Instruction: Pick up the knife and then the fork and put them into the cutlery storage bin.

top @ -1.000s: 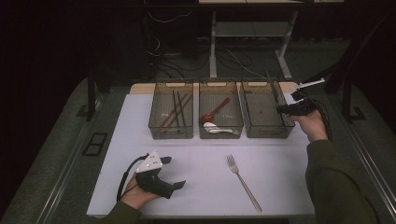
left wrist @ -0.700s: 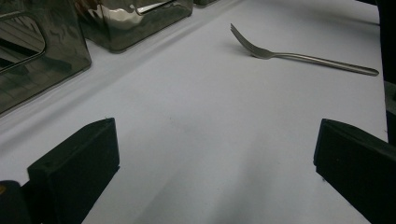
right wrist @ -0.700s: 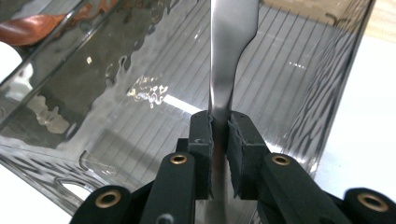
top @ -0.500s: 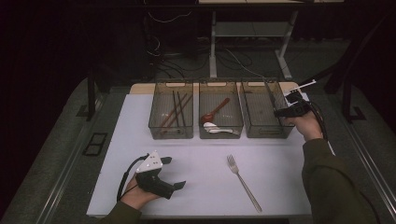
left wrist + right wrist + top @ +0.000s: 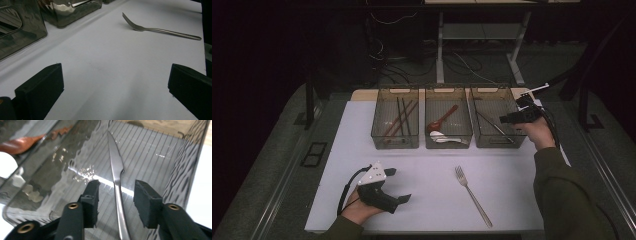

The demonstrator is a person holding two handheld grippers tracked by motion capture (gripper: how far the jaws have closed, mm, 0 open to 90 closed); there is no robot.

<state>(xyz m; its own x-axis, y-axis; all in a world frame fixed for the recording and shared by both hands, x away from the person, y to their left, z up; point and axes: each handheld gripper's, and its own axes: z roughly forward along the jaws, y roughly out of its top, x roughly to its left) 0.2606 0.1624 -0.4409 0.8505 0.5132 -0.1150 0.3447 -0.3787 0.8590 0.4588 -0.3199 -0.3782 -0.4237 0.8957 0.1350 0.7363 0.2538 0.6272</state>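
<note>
Where high view blurs it | right hand-held gripper [image 5: 115, 195] spread (just opening) | knife [image 5: 115, 167] between, unpinched

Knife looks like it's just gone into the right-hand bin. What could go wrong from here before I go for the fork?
1. The right gripper has just been opening, and the knife lies between its fingers without being pressed. Lifting out at an angle might catch the handle and drag it.
2. That gripper hangs close to the right bin, so a sideways exit may knock the wall.
3. The fork lies flat on the white mat; the fingers may slide it rather than lift it.
</note>
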